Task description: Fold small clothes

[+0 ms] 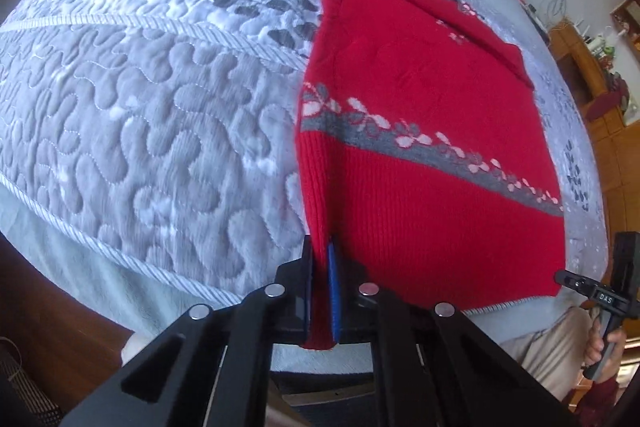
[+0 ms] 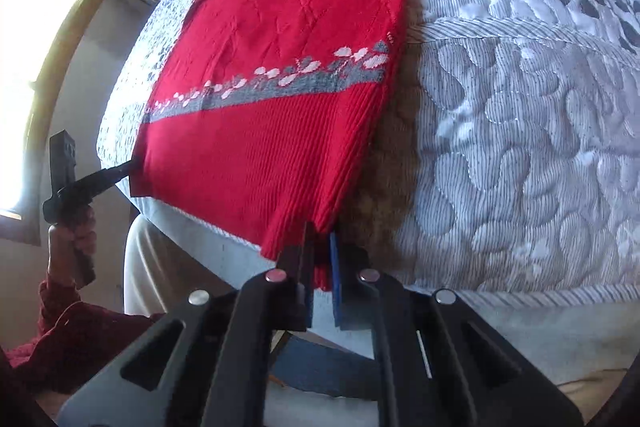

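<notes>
A red knitted sweater [image 1: 420,75] with a grey band and pink flowers lies flat on the quilted bed [image 1: 140,107], its ribbed hem toward me. My left gripper [image 1: 320,267] is shut on the hem's left corner, red knit pinched between its pads. In the right wrist view the same sweater [image 2: 280,27] lies on the bed [image 2: 520,107], and my right gripper [image 2: 320,259] is shut on the hem's right corner. Each view also shows the other gripper at the far hem corner: the right gripper [image 1: 564,277] and the left gripper [image 2: 124,167], each held in a hand.
The bed's piped edge [image 1: 120,255] runs just in front of me. A person's leg in light trousers [image 2: 144,267] stands against the bed. Wooden furniture [image 1: 600,87] with small items stands to the right, and a bright window [image 2: 36,47] lies to the left.
</notes>
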The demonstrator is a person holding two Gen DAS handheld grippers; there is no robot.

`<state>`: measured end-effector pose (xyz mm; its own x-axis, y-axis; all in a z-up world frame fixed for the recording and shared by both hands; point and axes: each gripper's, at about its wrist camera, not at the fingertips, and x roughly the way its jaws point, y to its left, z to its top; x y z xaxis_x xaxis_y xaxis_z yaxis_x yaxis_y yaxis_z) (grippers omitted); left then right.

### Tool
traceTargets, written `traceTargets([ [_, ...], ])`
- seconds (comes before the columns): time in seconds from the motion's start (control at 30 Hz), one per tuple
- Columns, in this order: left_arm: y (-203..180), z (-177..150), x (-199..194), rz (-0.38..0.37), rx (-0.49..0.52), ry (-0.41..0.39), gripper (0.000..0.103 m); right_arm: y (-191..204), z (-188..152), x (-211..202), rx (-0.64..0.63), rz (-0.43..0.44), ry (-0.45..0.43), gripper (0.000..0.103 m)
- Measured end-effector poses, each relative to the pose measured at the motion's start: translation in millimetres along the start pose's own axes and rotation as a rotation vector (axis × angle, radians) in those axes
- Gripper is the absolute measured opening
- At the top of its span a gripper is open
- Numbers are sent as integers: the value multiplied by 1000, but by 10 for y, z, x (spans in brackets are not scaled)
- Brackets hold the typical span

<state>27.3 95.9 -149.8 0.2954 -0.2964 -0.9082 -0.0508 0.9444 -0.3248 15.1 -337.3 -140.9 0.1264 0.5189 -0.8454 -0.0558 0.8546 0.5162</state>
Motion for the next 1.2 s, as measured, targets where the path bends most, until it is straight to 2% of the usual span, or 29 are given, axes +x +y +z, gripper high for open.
traceTargets([
  [0.07,8,-27,-72,-38,-14,-8,6,-40,-18,-121,39,64,-31,5],
  [0.13,33,-5,-149,-48,-21,-23,6,-59,-11,-225,59,91,-54,5],
  [0.27,156,221,-346,-159,-107,-60,6,-50,38,-454,73,166,-99,5],
  [0.33,121,287,-466,-200,-114,-78,6,-57,45,-558,71,202,-93,5],
  [0.43,-15,342,-517,-215,-82,-67,6,-135,37,-608,76,223,-69,5],
  [0.5,-2,408,-488,-231,-102,-42,6,-237,78,-563,113,258,-41,5],
  [0.57,14,561,-443,-271,-147,-34,6,-321,201,-573,140,328,-42,4],
  [0.63,-7,811,-454,-318,-181,-52,6,-359,454,-697,142,381,-68,4],
  [0.7,-84,1121,-472,-318,-160,-81,6,-356,841,-848,131,407,-105,4],
  [0.8,-304,1751,-478,-282,-107,-140,6,-328,1512,-1049,93,373,-147,4],
  [0.9,-427,2376,-389,-249,-100,-191,6,-396,2141,-1102,105,345,-165,4],
  [1.0,-467,2950,-123,-230,-139,-219,6,-591,2872,-1027,172,317,-167,4],
  [1.07,-494,3314,117,-202,-165,-231,6,-742,3241,-927,214,297,-156,4],
  [1.2,-472,3812,540,-138,-214,-240,5,-910,3884,-526,288,220,-121,4],
])
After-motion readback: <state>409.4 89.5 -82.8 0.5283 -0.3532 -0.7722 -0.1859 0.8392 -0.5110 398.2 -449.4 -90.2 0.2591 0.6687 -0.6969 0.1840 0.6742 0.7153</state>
